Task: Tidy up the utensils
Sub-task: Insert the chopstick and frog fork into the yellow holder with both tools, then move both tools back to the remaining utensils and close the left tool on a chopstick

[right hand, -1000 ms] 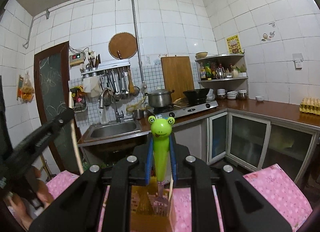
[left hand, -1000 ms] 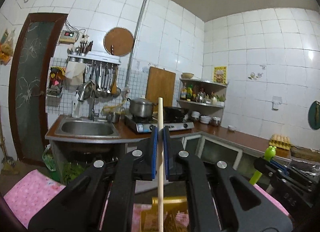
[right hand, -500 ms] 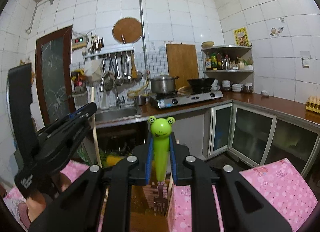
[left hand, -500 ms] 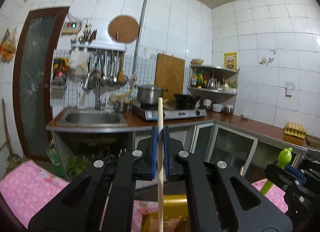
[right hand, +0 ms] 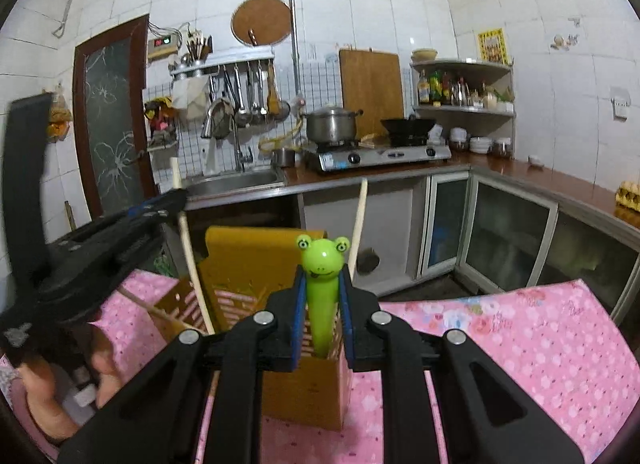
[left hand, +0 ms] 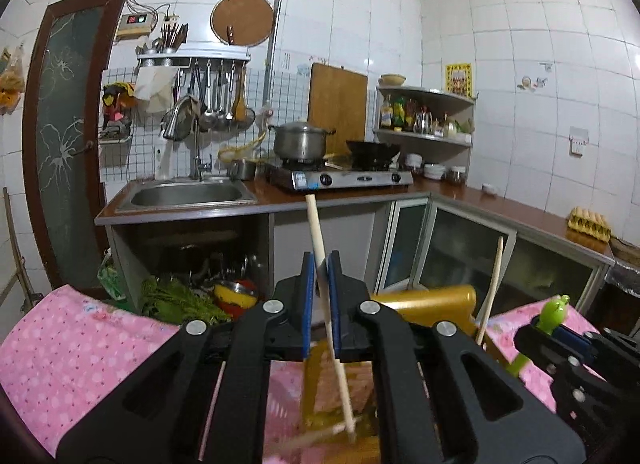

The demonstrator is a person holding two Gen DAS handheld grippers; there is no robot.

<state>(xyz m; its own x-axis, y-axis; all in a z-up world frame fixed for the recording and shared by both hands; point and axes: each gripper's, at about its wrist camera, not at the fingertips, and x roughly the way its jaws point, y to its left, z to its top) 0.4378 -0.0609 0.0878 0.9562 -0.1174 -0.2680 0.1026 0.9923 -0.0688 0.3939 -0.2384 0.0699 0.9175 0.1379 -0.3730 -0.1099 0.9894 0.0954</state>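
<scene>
- The left tongs (left hand: 320,296) were nearly closed, their blue pads (left hand: 307,304) pinching a long wooden stick (left hand: 326,296) that leaned with its top end tilted to the left.
- The lower end of that stick reached down into the yellow utensil holder (left hand: 432,302); motion blur hid exactly where the tip sat.
- In the right wrist view the same stick (right hand: 192,264) ran from the left tongs (right hand: 168,204) down into the left part of the holder (right hand: 248,264).
- The right tongs (right hand: 322,316) stood a little open around a green frog-headed utensil (right hand: 322,284); its blue pads (right hand: 299,316) lay close on either side of the green handle, and I could not tell whether they were touching it.
- The frog utensil stood upright, with its lower end down inside the front compartment of the holder.
- A second wooden stick (right hand: 358,224) stood in the holder behind the frog head, leaning slightly to the right.
- The holder rested on a desk covered with a pink patterned cloth (right hand: 520,344).
- From the left wrist view the right tongs (left hand: 560,338) appeared at the lower right, with the frog utensil (left hand: 554,314) between them.
- Behind stood a kitchen counter with a steel sink (left hand: 188,194), a gas stove (left hand: 344,178) carrying a steel pot (left hand: 300,140), and an egg tray (left hand: 590,220).
</scene>
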